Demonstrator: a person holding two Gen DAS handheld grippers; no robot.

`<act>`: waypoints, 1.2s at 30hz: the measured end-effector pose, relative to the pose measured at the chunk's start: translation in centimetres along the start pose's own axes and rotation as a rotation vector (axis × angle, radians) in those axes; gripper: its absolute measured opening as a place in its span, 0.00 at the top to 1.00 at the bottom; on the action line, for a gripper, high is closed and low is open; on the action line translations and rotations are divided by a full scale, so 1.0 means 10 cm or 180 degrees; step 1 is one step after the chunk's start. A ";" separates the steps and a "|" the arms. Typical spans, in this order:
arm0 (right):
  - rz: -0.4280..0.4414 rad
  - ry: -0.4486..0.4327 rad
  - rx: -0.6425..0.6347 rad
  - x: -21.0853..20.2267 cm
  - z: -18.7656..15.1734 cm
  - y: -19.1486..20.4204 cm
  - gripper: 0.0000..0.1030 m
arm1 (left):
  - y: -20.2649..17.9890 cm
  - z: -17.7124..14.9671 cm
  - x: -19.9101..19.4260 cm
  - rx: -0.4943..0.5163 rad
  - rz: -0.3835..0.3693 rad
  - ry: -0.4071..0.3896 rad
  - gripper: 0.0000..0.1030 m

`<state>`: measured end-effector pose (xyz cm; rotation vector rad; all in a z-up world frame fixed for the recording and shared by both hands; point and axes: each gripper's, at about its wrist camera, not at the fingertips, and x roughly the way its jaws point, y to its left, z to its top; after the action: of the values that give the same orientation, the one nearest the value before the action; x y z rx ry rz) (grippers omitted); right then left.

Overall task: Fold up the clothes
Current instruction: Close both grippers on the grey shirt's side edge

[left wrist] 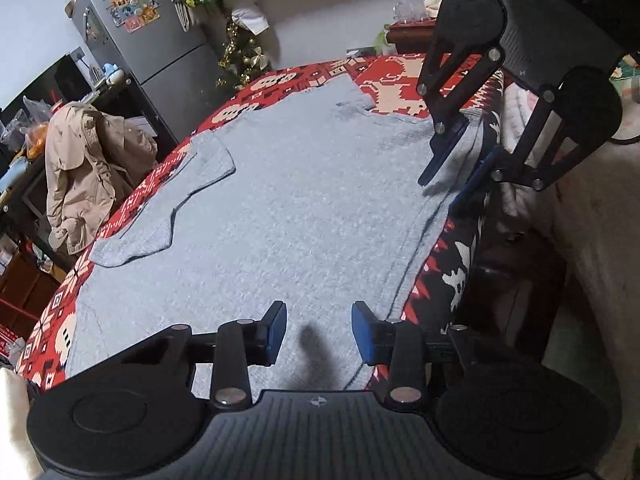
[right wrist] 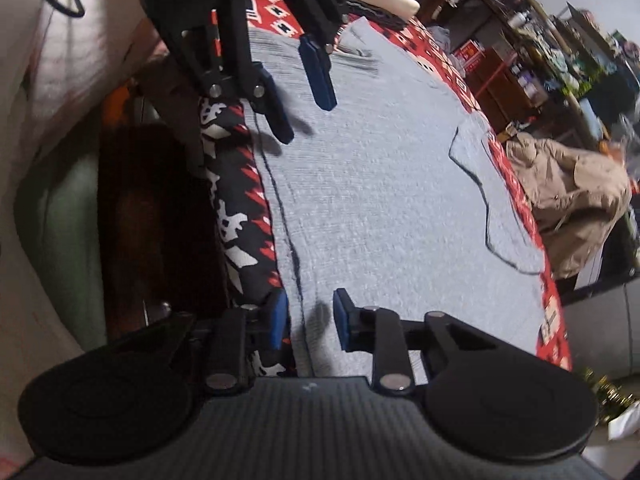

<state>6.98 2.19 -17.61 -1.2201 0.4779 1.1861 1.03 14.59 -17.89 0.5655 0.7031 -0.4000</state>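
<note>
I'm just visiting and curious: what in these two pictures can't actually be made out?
- Left wrist view: the body of the left gripper covers the near end of the grey garment.
- Left wrist view: the fridge magnets are too small to read.
- Right wrist view: the shelves are blurred.
- Either view: whether the right gripper pinches the garment's edge is unclear; shadow fills the gap.

Grey knit top (left wrist: 304, 208) spread flat on red patterned cloth (left wrist: 304, 76), one sleeve (left wrist: 180, 196) folded inward.

One grey garment (left wrist: 280, 200), one patterned cloth (left wrist: 400, 76), two claws, one coat (left wrist: 88, 168), one fridge (left wrist: 152, 40)
</note>
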 end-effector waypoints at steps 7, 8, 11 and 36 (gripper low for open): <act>-0.0063 -0.0070 -0.0034 0.04 0.04 -0.02 0.99 | -0.10 0.07 -0.04 0.0109 -0.0126 -0.0093 0.62; -0.0074 -0.0083 0.0005 0.03 0.05 -0.05 1.00 | -0.13 0.09 -0.04 0.0141 -0.0165 -0.0108 0.60; -0.0062 -0.0117 0.0243 0.00 0.05 -0.19 1.00 | -0.20 0.15 0.00 0.0240 -0.0228 -0.0158 0.57; -0.0316 0.0045 0.0503 0.01 -0.05 0.00 0.61 | -0.14 0.30 0.19 0.0015 -0.0263 -0.0093 0.96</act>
<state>7.13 1.78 -17.91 -1.1042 0.5063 1.0365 3.09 11.38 -17.78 0.5353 0.6990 -0.4861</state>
